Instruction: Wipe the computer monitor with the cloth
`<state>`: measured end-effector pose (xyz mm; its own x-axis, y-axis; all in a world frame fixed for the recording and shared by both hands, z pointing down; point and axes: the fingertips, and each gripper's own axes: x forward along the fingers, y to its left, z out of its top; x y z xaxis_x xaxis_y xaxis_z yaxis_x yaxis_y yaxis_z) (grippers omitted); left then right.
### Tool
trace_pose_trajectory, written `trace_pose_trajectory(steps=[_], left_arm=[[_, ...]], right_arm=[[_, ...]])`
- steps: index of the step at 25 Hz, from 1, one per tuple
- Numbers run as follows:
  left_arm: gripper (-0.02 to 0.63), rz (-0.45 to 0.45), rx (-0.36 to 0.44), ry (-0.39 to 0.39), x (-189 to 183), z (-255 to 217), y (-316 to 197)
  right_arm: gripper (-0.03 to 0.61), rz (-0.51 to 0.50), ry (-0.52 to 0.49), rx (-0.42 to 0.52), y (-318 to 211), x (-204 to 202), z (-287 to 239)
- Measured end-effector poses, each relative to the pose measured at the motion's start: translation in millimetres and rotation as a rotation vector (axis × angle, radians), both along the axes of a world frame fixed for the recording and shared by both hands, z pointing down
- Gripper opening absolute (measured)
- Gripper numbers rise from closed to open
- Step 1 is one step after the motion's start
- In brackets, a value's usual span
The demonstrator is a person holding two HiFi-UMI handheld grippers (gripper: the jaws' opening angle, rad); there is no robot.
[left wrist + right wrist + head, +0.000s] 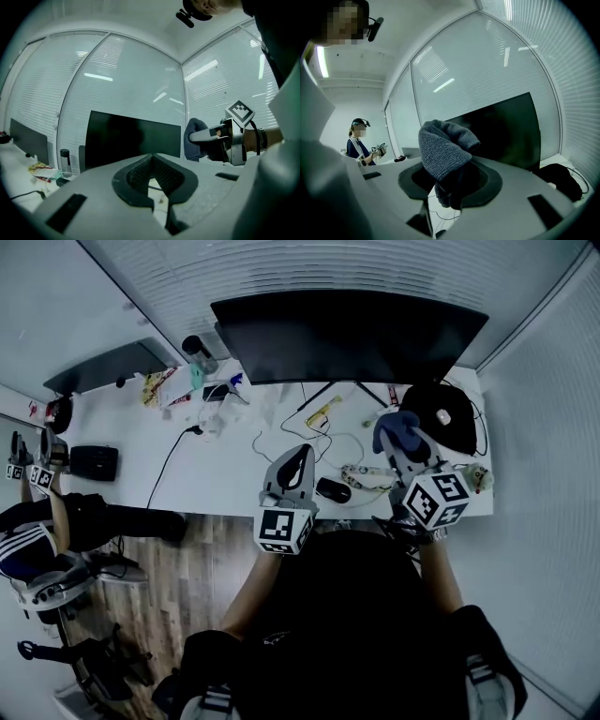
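Cloth held up in front of the dark monitor

A white tabletop (225,474) carries the wide monitor (347,334) along its back edge; the right gripper (398,442) has its jaws clamped on a bunched blue-grey cloth (394,427), above the tabletop's right end, near the screen yet apart from it; the left gripper (300,454) hangs over the front edge, jaws closed together on nothing; a dark bottle (199,352) stands by the monitor's left end, contents unseen
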<state>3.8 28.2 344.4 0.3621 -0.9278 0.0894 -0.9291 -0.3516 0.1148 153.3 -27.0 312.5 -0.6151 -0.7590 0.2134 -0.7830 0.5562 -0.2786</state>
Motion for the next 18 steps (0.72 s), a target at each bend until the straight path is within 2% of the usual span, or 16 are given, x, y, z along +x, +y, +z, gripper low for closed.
trace_pose_trajectory(steps=[5,9,18], left_arm=[[0.006,-0.010,-0.004,0.003,15,7,15],[0.008,-0.012,-0.013,0.001,24,15,24],[0.008,-0.060,-0.018,-0.007,20,16,41]], right_arm=[[0.129,-0.014,-0.005,0.001,30,24,11],[0.127,-0.008,0.000,0.036,48,39,13],[0.118,-0.001,-0.009,0.090,68,41,11]])
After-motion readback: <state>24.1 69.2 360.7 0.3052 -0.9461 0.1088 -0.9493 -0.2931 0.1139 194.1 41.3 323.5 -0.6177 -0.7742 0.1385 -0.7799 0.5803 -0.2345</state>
